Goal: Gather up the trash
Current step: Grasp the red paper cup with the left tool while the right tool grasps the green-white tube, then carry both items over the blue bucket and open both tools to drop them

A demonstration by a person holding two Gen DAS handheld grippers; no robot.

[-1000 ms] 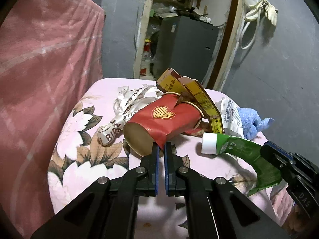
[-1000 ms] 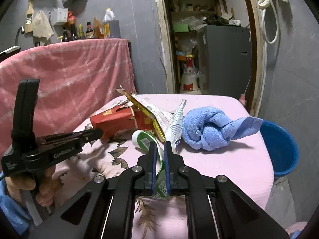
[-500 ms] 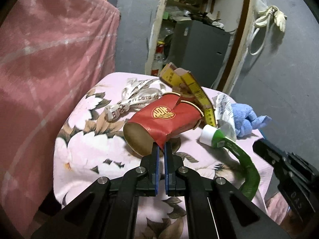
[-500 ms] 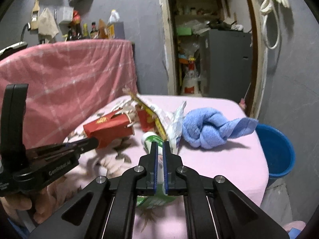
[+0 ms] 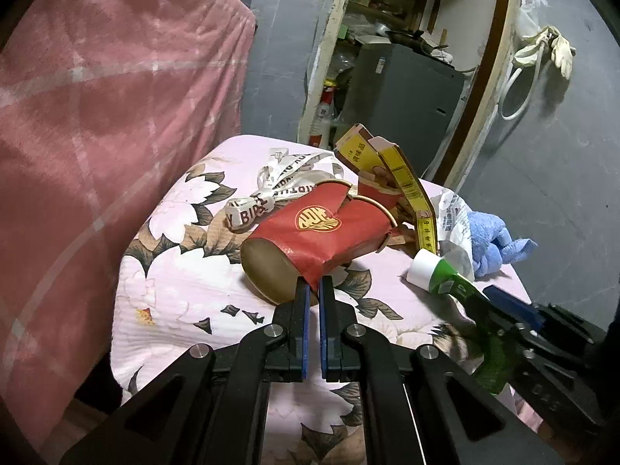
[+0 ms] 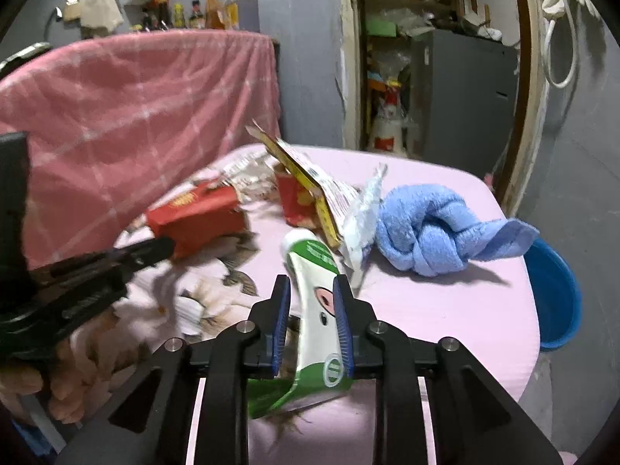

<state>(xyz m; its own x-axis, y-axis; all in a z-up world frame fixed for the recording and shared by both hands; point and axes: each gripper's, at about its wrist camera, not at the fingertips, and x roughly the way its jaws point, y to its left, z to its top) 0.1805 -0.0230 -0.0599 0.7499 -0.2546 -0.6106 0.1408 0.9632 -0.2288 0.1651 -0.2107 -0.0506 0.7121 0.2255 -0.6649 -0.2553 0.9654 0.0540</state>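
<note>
My left gripper [image 5: 314,286] is shut on the torn edge of a crushed red paper cup [image 5: 317,232], which lies on its side above the floral cloth; the cup also shows in the right wrist view [image 6: 197,213]. My right gripper [image 6: 309,290] has its jaws apart around a green and white tube [image 6: 317,294], whose white cap points away from me. The tube also shows in the left wrist view [image 5: 445,279]. A yellow carton [image 5: 391,170], a printed ribbon [image 5: 279,190] and a white wrapper [image 6: 360,217] lie behind.
A knotted blue towel [image 6: 426,228] lies on the pink table cloth [image 6: 445,310] at the right. A blue bucket [image 6: 558,294] stands on the floor beyond the right edge. A pink checked cloth [image 5: 97,116] hangs at the left. A doorway with a grey cabinet [image 6: 465,97] is behind.
My right gripper's jaws have opened from shut to apart around the green tube. My left gripper has pulled back a little with the red cup still pinched.
</note>
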